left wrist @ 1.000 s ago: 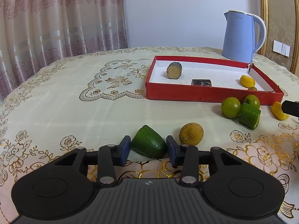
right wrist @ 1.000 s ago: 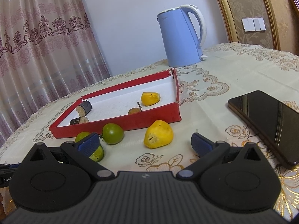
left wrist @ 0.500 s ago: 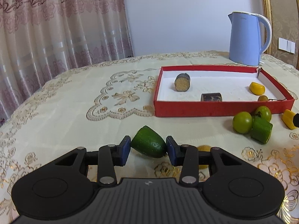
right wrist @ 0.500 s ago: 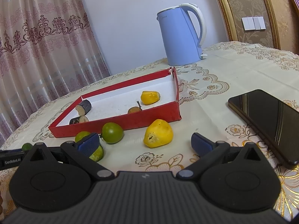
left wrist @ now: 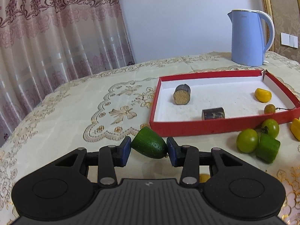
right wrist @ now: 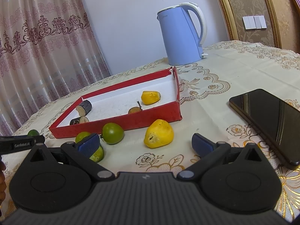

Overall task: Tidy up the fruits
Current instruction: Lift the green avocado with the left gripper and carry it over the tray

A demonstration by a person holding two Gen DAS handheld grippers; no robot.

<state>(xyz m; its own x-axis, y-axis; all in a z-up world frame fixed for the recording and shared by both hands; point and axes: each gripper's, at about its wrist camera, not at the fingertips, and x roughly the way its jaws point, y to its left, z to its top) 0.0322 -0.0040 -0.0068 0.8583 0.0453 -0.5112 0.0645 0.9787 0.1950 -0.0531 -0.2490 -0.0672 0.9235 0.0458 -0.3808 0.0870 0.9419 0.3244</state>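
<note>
My left gripper (left wrist: pixel 148 151) is shut on a dark green fruit piece (left wrist: pixel 149 145) and holds it above the tablecloth, short of the red tray (left wrist: pixel 206 127). The tray holds two dark cut pieces (left wrist: pixel 182 94), a yellow piece (left wrist: pixel 262 94) and a small brown fruit (left wrist: pixel 269 109). In front of it lie two green tomatoes (left wrist: pixel 247 140) and a green cut piece (left wrist: pixel 267 148). My right gripper (right wrist: pixel 145 145) is open and empty on the table, just behind a yellow fruit (right wrist: pixel 158 136). The left gripper and its green piece (right wrist: pixel 33 132) show at the right wrist view's left edge.
A blue kettle (left wrist: pixel 247 37) stands behind the tray. A black phone (right wrist: pixel 270 120) lies on the cloth right of my right gripper. A yellowish fruit (left wrist: pixel 204 178) peeks out under my left gripper. Curtains hang behind the table's far left edge.
My left gripper has lifted the green piece off the cloth and carried it forward toward the tray; the brownish round fruit has dropped below it. The right gripper has stayed put.
</note>
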